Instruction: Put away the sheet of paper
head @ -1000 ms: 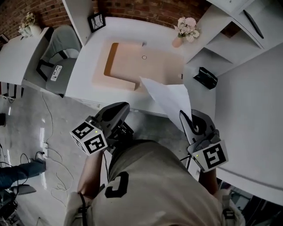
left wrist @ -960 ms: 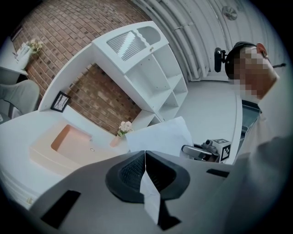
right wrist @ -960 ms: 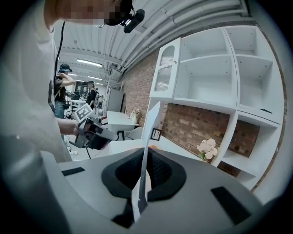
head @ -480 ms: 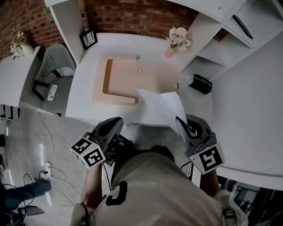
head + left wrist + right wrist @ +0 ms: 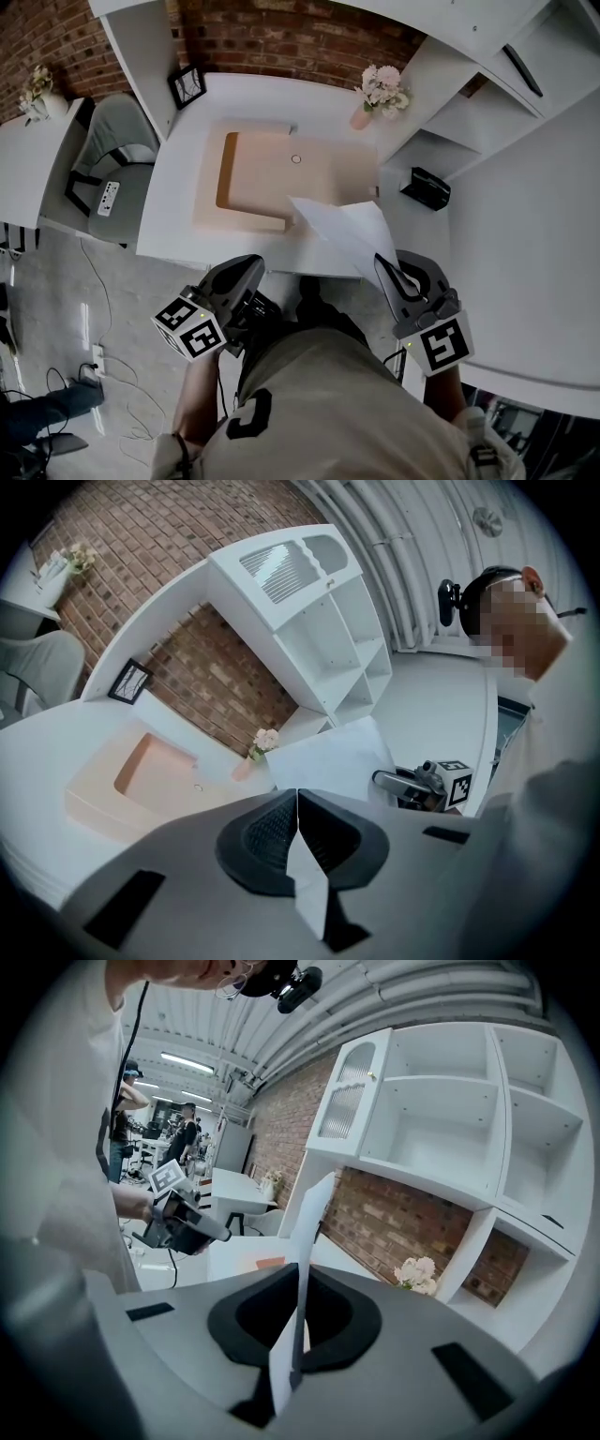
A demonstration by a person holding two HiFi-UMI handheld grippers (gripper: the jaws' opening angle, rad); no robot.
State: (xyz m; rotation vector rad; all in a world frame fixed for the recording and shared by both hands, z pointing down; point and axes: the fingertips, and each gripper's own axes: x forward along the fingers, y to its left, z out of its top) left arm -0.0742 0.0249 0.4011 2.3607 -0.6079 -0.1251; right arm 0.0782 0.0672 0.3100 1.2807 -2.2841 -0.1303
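Right gripper view shows the right gripper point(image 5: 298, 1288) clamped on a corner of the sheet of paper point(image 5: 313, 1215). The sheet looks light and floppy, so an edge pinch suits it. The left gripper point(image 5: 297, 806) has its jaws together, holding nothing.

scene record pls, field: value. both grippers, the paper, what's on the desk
left gripper: fingers together, nothing held
right gripper: shut on the sheet of paper, gripping its near edge
sheet of paper: in the air, over the front right part of the desk
peach folder: flat on the desk, middle
flower vase: back right corner of the desk
picture frame: back left corner
task state: paper not yet put away
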